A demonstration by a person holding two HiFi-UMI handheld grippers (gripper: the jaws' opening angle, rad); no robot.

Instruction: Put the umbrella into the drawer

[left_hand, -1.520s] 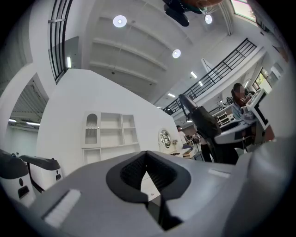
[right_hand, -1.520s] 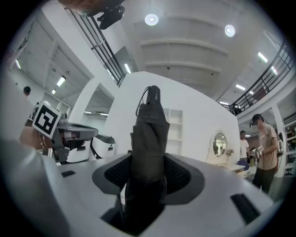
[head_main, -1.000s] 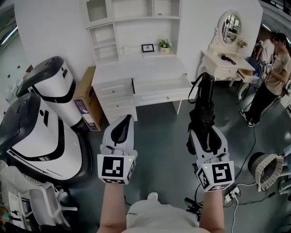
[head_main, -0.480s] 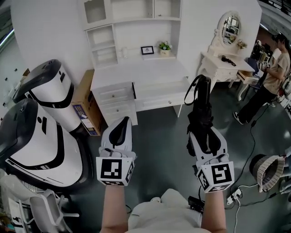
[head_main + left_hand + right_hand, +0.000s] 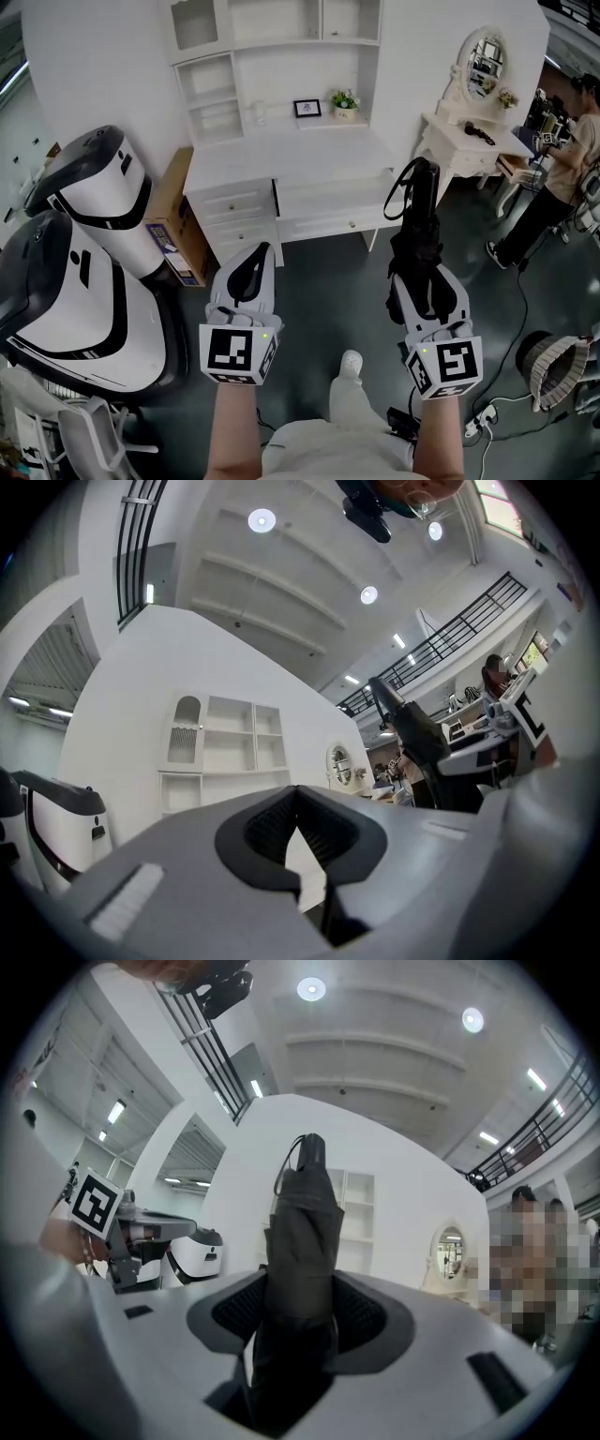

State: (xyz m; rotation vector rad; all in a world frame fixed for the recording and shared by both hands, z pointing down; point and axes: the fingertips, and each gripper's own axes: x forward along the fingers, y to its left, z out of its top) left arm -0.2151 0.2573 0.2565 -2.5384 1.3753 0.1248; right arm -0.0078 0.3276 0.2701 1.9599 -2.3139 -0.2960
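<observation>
In the head view my right gripper [image 5: 419, 274] is shut on a folded black umbrella [image 5: 419, 220], which sticks out ahead of the jaws with its strap loop at the far end. The right gripper view shows the umbrella [image 5: 300, 1232] clamped between the dark pads of that gripper [image 5: 300, 1312]. My left gripper [image 5: 253, 258] is shut and holds nothing; its pads meet at the tips in the left gripper view [image 5: 298, 797]. Ahead stands a white desk [image 5: 281, 150] with its wide drawer [image 5: 328, 199] pulled open. Both grippers hang over the grey floor, short of the desk.
Two large white-and-black machines [image 5: 80, 272] stand at the left, with a cardboard box [image 5: 173, 211] beside the desk. A white dressing table with a mirror [image 5: 469, 127] and a person [image 5: 562, 164] are at the right. Cables [image 5: 487, 405] and a round appliance [image 5: 553, 354] lie at the lower right.
Both grippers have moved forward together toward the desk, the umbrella still held. A shoe of the person who holds them has come into view below.
</observation>
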